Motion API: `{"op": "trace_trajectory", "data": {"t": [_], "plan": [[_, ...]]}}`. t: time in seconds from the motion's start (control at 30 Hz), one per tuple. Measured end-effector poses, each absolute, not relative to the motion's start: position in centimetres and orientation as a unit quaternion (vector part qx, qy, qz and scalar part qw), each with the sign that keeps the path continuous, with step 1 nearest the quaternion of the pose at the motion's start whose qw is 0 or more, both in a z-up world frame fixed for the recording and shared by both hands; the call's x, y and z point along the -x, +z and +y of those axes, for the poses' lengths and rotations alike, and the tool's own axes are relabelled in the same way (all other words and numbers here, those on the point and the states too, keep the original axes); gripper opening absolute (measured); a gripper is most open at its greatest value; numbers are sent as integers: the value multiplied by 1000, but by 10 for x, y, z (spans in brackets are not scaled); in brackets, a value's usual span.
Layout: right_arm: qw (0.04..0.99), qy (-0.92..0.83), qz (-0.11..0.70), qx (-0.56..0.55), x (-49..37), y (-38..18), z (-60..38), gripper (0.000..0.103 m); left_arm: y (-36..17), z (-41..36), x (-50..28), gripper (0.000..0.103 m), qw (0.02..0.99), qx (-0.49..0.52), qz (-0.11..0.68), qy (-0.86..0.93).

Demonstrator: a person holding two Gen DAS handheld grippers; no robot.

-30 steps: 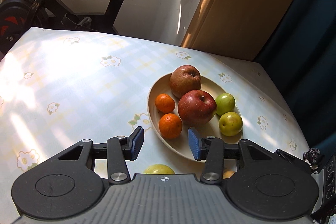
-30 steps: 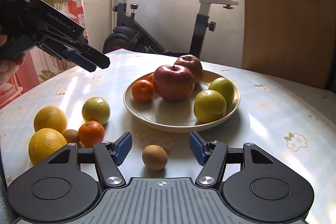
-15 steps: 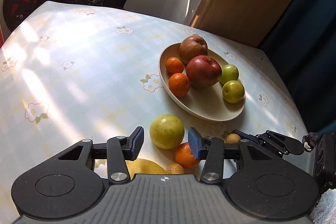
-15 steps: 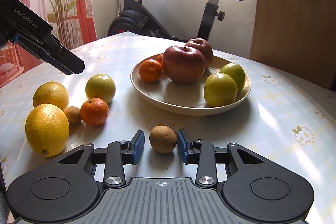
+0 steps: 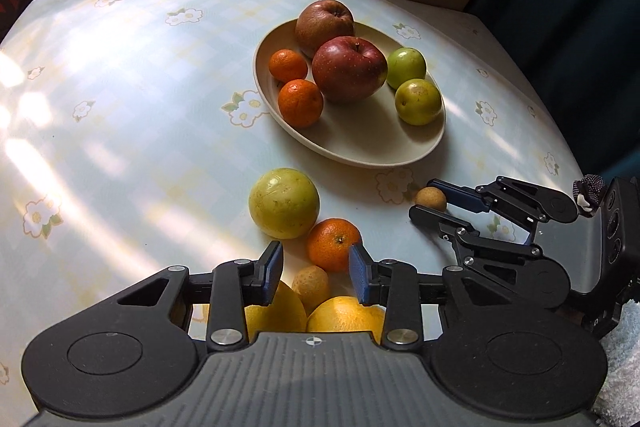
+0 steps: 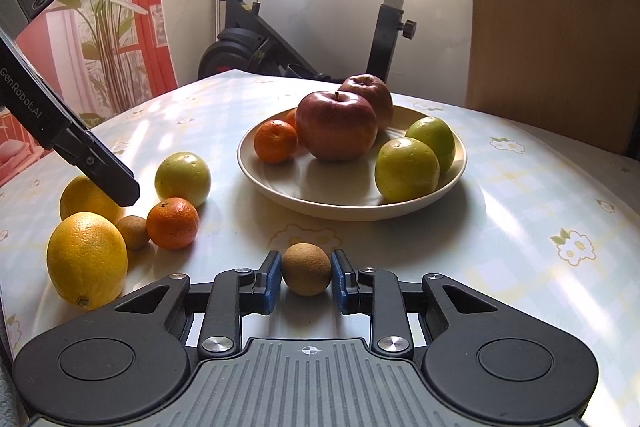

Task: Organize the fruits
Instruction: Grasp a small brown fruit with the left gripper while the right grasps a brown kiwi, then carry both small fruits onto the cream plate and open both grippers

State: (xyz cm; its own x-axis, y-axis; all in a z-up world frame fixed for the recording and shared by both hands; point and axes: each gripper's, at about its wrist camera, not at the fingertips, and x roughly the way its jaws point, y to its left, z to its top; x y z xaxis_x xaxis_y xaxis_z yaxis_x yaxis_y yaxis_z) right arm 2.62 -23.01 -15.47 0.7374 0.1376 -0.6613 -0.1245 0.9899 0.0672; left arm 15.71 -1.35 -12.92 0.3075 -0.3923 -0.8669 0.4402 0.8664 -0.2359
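The right gripper (image 6: 307, 275) has just closed, and its blue pads press on both sides of a small brown fruit (image 6: 307, 269) that sits on the table (image 6: 520, 227) near its front edge, just in front of the plate (image 6: 280, 183). The left gripper (image 5: 316, 275) hangs over the loose fruit by the table's left edge. Its jaws have been closing but stand apart, with nothing pinched; a second brown fruit (image 5: 311, 285) shows below the gap. Beside that one lie a mandarin (image 5: 334, 245), a big green fruit (image 5: 284, 203) and two yellow ones (image 6: 86, 259) (lemons or oranges, hard to tell). The plate, near the table's middle, holds two red apples (image 6: 336, 125), two mandarins and two green fruits (image 6: 407, 169).
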Motion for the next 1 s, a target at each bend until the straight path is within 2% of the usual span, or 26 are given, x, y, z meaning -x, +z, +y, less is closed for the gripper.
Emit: {"op": "trace_trajectory", "data": {"t": [0.6,0.9,1.0], "plan": [[933,70,353,-16,-26,-154,-231,24,-146,-51,-170,37,756,-147,577,-272],[933,69,353,-14,-26,-154,-231,24,-154,-64,-171,28,739,-196,586,-270],[933,69,354,-14,-26,-154,-231,25,-156,-65,-170,28,737,-201,585,-273]]}}
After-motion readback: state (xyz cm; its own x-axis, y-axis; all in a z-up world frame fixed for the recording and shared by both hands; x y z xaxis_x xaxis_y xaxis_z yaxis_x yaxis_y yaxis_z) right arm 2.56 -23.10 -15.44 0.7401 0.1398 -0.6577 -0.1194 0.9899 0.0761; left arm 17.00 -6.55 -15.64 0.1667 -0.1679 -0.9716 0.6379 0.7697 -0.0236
